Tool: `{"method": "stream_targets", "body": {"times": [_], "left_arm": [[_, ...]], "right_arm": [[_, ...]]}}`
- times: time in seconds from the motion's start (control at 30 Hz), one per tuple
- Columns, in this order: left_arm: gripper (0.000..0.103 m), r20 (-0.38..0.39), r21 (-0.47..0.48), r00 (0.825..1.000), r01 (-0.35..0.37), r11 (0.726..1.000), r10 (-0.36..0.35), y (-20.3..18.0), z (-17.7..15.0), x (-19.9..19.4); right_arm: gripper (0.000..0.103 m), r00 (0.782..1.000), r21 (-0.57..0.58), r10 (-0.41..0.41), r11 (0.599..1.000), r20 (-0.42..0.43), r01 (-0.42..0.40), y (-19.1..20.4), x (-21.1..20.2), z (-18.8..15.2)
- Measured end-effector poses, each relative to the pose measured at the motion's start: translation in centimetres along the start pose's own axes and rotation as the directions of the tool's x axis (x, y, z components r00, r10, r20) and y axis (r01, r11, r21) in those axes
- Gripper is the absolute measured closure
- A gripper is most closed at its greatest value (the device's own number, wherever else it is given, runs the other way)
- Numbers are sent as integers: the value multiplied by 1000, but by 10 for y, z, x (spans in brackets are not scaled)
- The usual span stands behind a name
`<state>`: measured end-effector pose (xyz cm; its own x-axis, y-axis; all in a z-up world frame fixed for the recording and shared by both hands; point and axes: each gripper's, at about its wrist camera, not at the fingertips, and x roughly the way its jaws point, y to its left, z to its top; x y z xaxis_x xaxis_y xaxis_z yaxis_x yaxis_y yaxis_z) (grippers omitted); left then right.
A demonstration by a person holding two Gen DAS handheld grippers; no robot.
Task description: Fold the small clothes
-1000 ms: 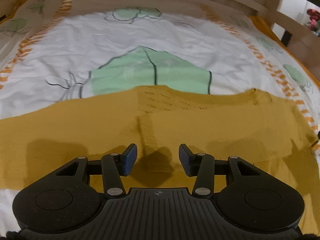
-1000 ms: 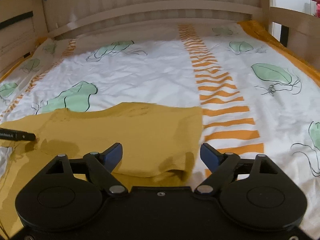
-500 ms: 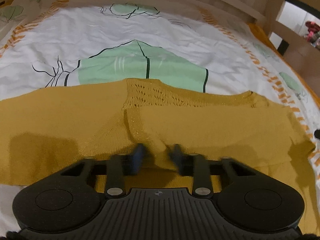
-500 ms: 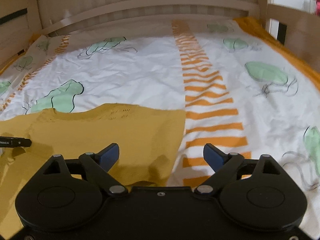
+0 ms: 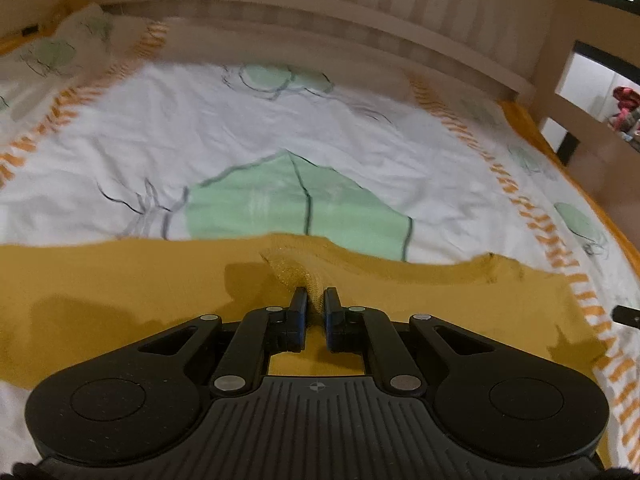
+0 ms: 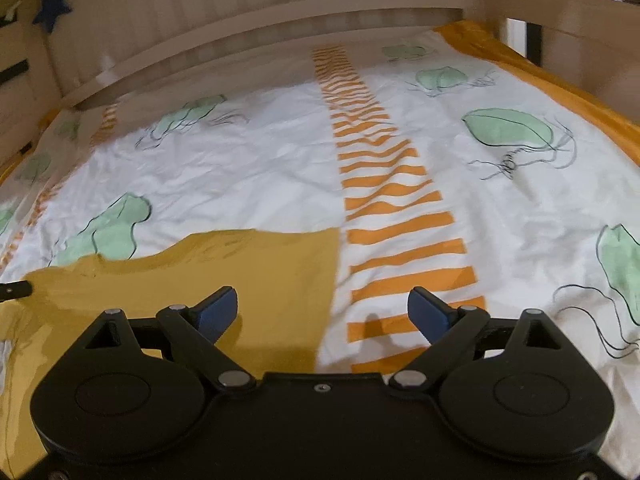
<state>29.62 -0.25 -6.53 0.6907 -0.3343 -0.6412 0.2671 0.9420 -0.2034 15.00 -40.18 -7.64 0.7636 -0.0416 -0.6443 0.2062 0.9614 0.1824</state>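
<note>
A wooden-railed bed (image 6: 280,8) fills both views, covered by a white sheet (image 5: 280,128) printed with green leaves and orange stripes. In the left wrist view the left gripper (image 5: 315,312) has its blue pads (image 5: 299,312) closing on a raised ridge of the mustard knitted top (image 5: 120,300), and the fabric is pinched up between them near the garment's far edge. The top lies spread flat across the near part of the sheet, running out to left and right of the pinch. In the right wrist view the right gripper (image 6: 323,312) has its jaws wide apart with nothing between them, poised over the top's right edge (image 6: 332,280) where it meets the orange stripes (image 6: 384,184). To fold cleanly, I judge the right gripper should take hold at that edge level with the left's pinch. Both should then lift together, so the cloth carries over evenly without dragging or bunching.
</note>
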Motion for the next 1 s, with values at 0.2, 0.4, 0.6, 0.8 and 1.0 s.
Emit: {"method": "stream_targets", "body": {"times": [0.2,0.4,0.6,0.8,1.0], "left_arm": [[95,-58,-29,997,-48,998,46,13,-1,13],[91,-134,43,986,-98,994,103,13,-10,28],[79,-201,32,967,-151,988,154,26,-17,37],[78,-198,64,962,-179,982,188,28,-17,34],[74,-161,103,940,-288,952,301,32,-11,25]], "right_arm": [[9,999,28,-17,999,-45,18,-7,10,-3],[9,991,-39,-48,998,-124,43,0,23,-12],[5,970,-154,-105,985,-221,71,10,39,-27],[4,969,-173,-111,982,-222,73,13,36,-27],[4,974,-187,-127,978,-185,92,14,31,-22]]}}
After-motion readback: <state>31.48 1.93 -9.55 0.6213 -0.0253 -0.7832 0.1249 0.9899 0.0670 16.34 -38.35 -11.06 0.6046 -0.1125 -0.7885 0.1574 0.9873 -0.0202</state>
